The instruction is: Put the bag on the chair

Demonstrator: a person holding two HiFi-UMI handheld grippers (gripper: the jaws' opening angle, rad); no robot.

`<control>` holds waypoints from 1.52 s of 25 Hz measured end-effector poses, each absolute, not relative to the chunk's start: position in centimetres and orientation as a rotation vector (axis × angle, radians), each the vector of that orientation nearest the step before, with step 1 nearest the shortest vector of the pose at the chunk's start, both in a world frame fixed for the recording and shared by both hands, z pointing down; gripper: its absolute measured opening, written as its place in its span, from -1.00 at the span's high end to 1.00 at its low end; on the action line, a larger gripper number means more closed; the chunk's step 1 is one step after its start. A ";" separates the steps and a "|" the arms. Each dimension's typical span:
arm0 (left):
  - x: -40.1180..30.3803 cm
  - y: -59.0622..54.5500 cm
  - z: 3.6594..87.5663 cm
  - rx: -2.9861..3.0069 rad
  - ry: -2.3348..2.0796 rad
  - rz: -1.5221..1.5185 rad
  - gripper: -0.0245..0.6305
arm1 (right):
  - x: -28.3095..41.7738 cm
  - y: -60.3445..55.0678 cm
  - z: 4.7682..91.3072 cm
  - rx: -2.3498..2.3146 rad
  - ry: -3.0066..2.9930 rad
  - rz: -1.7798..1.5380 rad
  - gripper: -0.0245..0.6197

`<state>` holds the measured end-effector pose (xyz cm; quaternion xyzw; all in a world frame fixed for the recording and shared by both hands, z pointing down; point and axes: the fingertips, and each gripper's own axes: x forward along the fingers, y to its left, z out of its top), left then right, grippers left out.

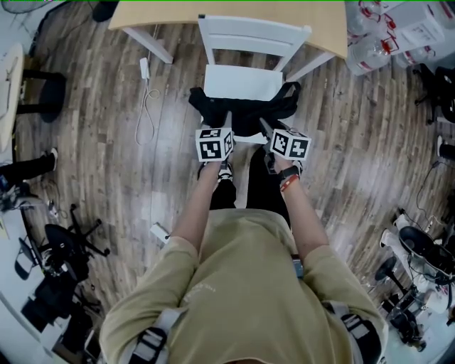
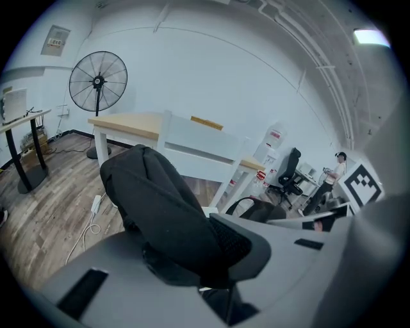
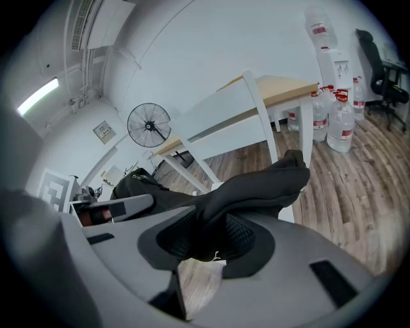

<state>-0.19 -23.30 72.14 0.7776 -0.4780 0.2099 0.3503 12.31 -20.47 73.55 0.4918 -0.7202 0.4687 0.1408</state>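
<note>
A black bag (image 1: 245, 110) hangs over the front edge of the white chair (image 1: 245, 78), which is pushed under a wooden table (image 1: 227, 18). My left gripper (image 1: 226, 121) is shut on the bag's left side; black fabric (image 2: 160, 211) bulges out between its jaws. On the bag's right side my right gripper (image 1: 264, 126) is shut too, with a fold of fabric (image 3: 250, 192) pinched between its pads. Each gripper shows in the other's view, the right gripper (image 2: 327, 221) and the left gripper (image 3: 115, 208), with the bag stretched between them. The chair back (image 3: 230, 118) rises just beyond.
A white cable and charger (image 1: 146, 85) lie on the wood floor left of the chair. Water bottles (image 1: 373, 35) stand at the right of the table. A standing fan (image 2: 97, 83) is far left. Office chairs and gear (image 1: 57, 263) crowd the lower left and right. A person (image 2: 333, 176) stands far off.
</note>
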 end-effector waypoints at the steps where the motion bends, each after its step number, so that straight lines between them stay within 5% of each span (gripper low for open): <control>1: -0.1 -23.6 72.7 2.010 -1.236 0.556 0.76 | 12.3 -20.7 74.2 1.415 -2.072 1.368 0.57; 38: -1.7 -32.3 94.5 1.532 -1.112 0.463 0.59 | 12.7 -31.5 91.0 1.213 -1.983 1.547 0.40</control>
